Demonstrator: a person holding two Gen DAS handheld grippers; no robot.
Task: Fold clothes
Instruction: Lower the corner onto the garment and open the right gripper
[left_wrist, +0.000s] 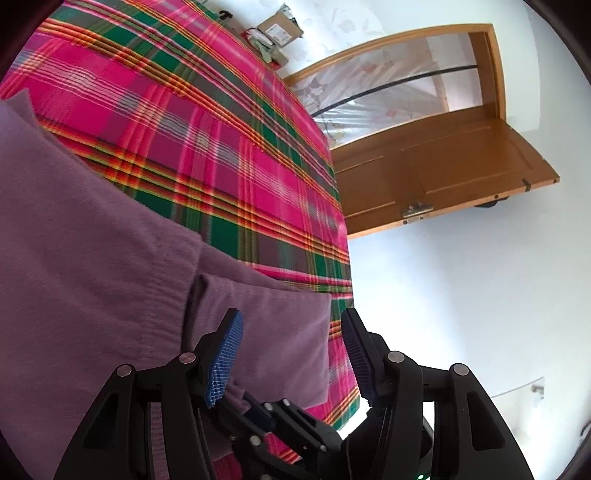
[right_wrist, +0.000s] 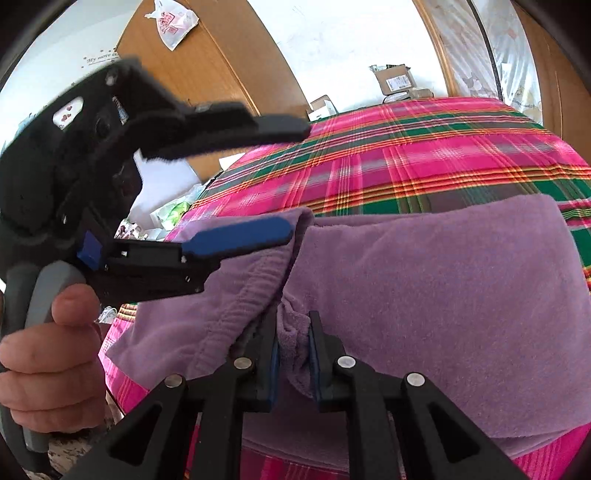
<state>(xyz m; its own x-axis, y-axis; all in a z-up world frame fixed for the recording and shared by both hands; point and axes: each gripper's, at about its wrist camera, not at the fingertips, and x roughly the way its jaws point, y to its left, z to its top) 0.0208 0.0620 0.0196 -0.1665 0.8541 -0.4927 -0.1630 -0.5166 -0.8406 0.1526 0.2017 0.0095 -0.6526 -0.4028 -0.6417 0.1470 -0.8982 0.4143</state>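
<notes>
A purple fleece garment (right_wrist: 424, 280) lies partly folded on a pink and green plaid bedspread (right_wrist: 424, 155). My right gripper (right_wrist: 293, 325) is shut on a bunched fold of the garment near its front edge, and the cloth fills the narrow gap between the pads. My left gripper (right_wrist: 297, 179) comes in from the left, held by a hand (right_wrist: 48, 354). Its jaws stand wide open, the lower finger (right_wrist: 240, 238) lying along the garment's waistband edge and the upper one well above it. In the left wrist view the left gripper (left_wrist: 291, 315) hovers open over a folded corner of the garment (left_wrist: 92, 258).
The bedspread's (left_wrist: 221, 129) edge drops off to the right in the left wrist view, with an open wooden door (left_wrist: 443, 166) beyond. Cardboard boxes (right_wrist: 397, 79) stand at the bed's far side. Plastic bags and clutter (right_wrist: 173, 210) lie on the floor at the left.
</notes>
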